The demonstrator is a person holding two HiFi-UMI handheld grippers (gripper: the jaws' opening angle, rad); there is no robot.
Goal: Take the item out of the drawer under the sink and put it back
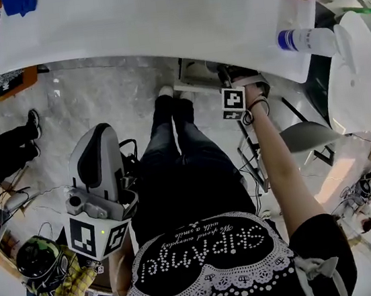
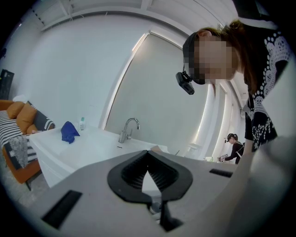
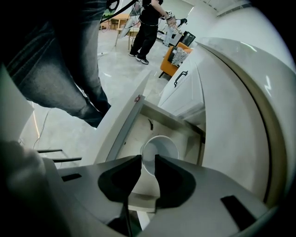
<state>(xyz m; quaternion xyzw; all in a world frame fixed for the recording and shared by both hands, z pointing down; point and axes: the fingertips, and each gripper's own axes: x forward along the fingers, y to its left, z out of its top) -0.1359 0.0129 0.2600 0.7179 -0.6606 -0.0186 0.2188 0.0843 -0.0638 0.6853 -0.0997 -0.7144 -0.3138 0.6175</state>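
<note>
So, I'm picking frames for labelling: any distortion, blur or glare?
Head view: fisheye bends the counter edge, otherwise sharp. Left gripper view: dark corner vignette, a mosaic patch top right. Right gripper view: strong barrel curve; the white cup and drawer are sharp.

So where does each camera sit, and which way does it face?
Head view: on the person's head, facing steeply down at the grey floor; black lace-trimmed top, dark jeans, right forearm show.
Left gripper view: on the left gripper, facing roughly level at the white counter with chrome tap; shut empty jaws, top show.
Right gripper view: on the right gripper, facing down into the open white drawer; jaws grip a white round cup; jeans show.
Shared: head and left gripper views both show the blue cloth.
</note>
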